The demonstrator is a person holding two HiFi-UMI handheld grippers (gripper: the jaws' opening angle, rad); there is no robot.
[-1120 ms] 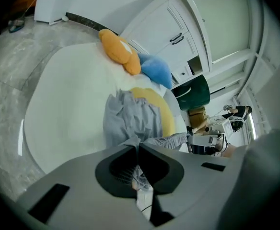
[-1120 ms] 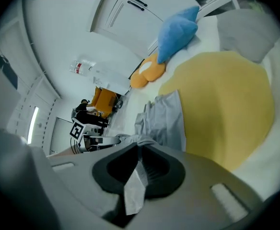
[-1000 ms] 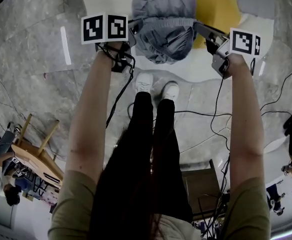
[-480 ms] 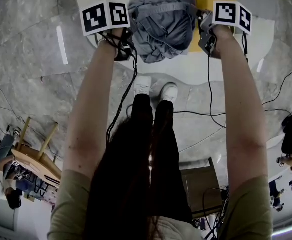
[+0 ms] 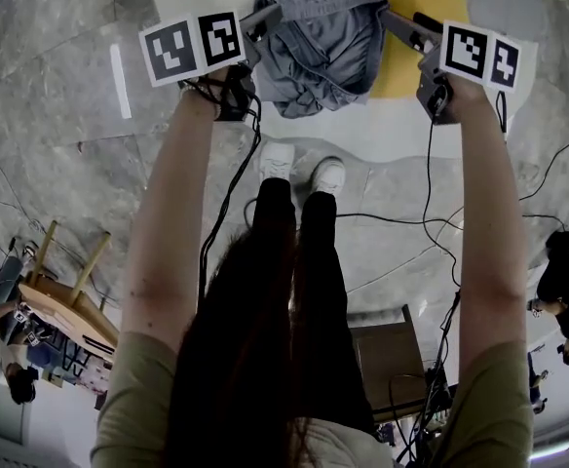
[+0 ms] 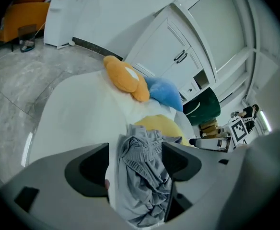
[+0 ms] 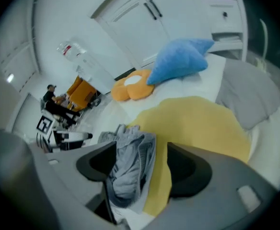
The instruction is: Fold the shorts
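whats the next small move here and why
Probably pinch the waistband's two ends to spread it flat. The shorts lie crumpled on the bed; the left gripper and right gripper have just been opening their jaws, cloth seen between them but not pressed, so nothing holds it.
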